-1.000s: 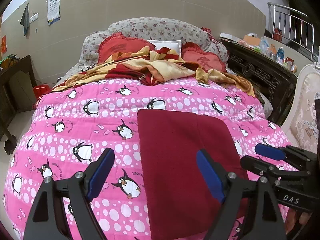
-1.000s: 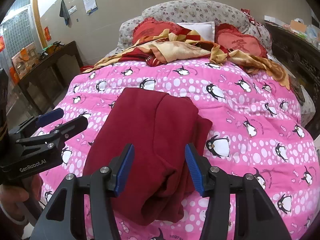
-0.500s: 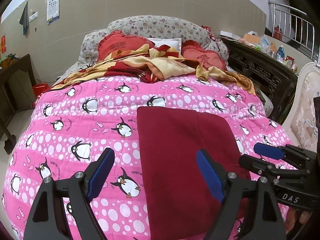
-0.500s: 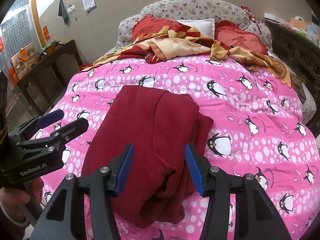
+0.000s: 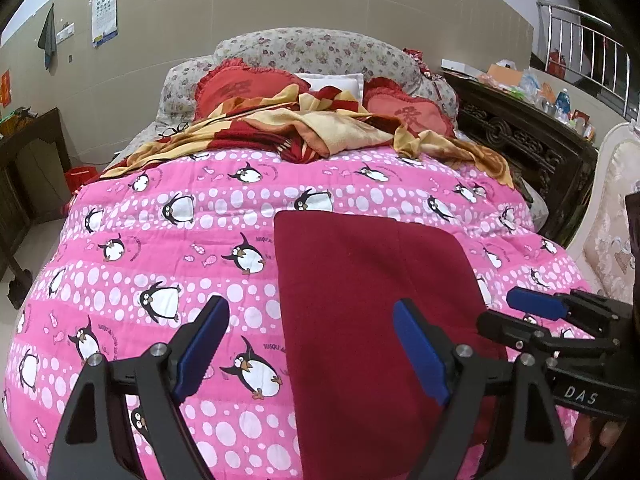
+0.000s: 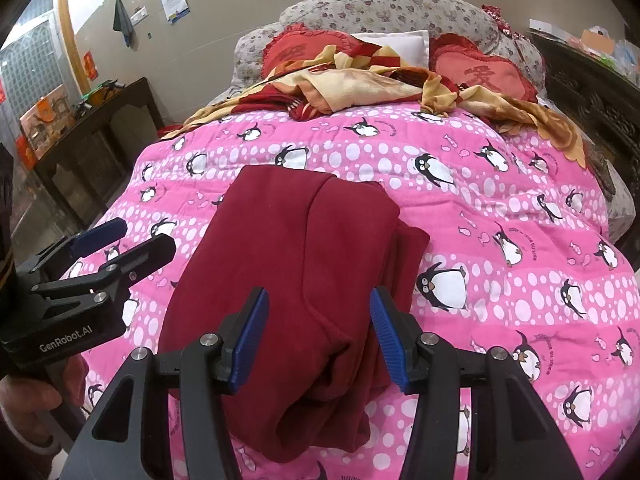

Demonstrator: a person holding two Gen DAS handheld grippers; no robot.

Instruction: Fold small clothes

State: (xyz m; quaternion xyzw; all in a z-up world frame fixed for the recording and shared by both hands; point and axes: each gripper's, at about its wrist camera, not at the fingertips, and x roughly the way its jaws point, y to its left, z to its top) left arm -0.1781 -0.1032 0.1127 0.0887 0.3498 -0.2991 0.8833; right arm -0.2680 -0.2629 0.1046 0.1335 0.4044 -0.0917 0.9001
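Note:
A dark red garment [image 5: 360, 300] lies folded into a long rectangle on the pink penguin quilt [image 5: 180, 240]; in the right wrist view [image 6: 296, 272] its near end is bunched and its right edge shows layered folds. My left gripper [image 5: 310, 344] is open and empty, hovering over the garment's left edge. My right gripper [image 6: 316, 332] is open and empty above the garment's near end. Each gripper shows in the other's view, the right one [image 5: 532, 316] at the garment's right side, the left one [image 6: 120, 240] at its left side.
A rumpled red and yellow blanket [image 5: 320, 128] and red heart pillows [image 5: 240, 88] lie at the head of the bed. A dark carved wooden cabinet [image 5: 532, 148] stands on the right, a dark table [image 6: 92, 128] on the left, a cream chair [image 5: 612, 220] near right.
Both grippers have risen or tilted slightly, so the bed sits a little lower in view. The garment has not moved and both grippers stay open.

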